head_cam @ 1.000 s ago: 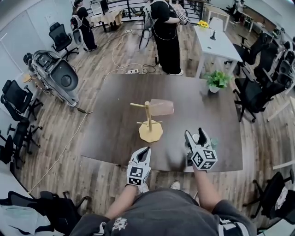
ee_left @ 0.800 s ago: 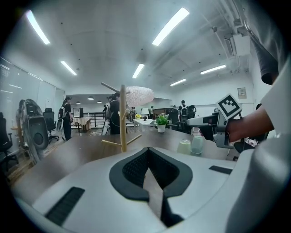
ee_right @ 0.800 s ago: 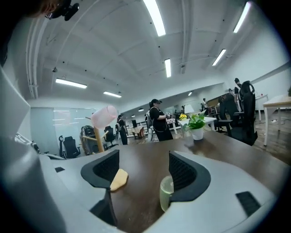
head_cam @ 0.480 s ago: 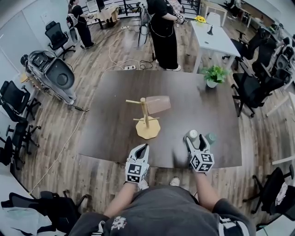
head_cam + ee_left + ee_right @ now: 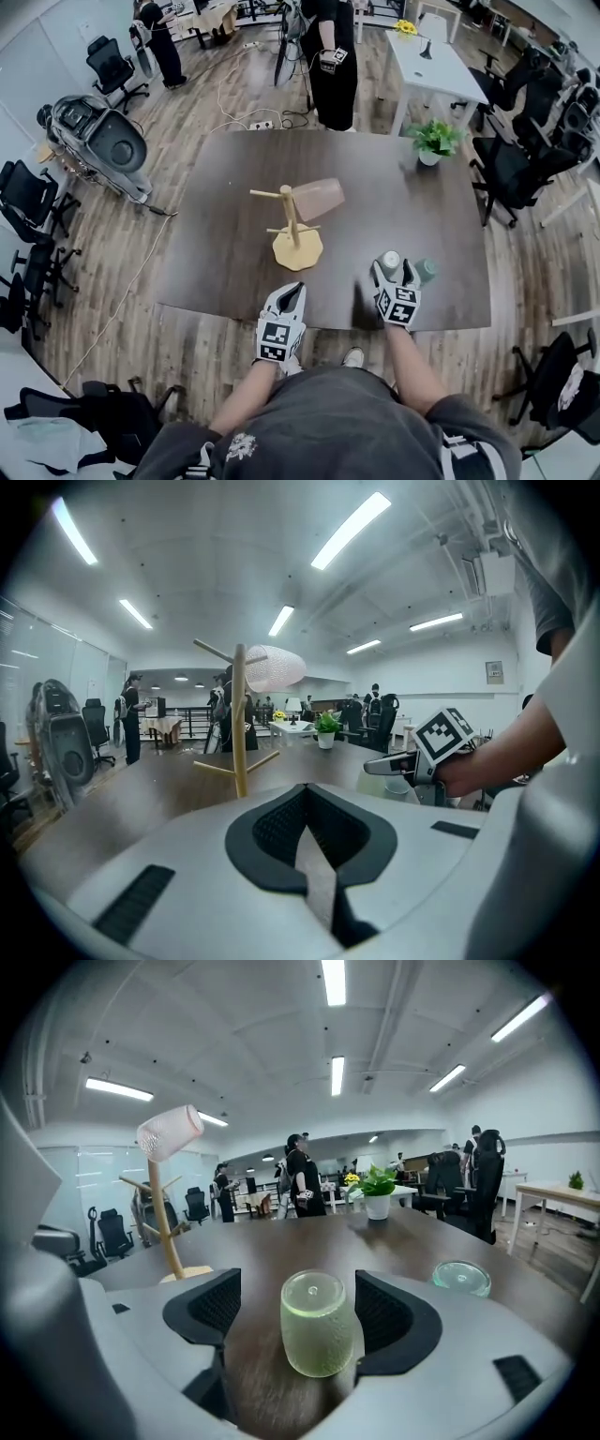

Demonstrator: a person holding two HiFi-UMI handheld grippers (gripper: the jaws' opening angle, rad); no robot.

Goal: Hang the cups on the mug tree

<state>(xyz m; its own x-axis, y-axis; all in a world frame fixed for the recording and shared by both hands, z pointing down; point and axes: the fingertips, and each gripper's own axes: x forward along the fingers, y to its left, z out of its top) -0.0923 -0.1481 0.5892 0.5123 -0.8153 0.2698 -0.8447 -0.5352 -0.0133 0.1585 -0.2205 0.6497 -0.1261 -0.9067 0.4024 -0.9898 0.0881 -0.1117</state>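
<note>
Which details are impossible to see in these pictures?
- Pink cup: its handle and its peg on the mug tree are hidden by the cup body in the left gripper view, and too small in the head view.
- Green cup: no handle shows in the right gripper view; perhaps it is on the far side.

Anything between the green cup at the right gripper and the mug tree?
Nothing visible: bare table lies between the green cup and the mug tree. The right gripper, jaws just opened wider, straddles the cup without touching. The pink cup fills one upper peg.
</note>
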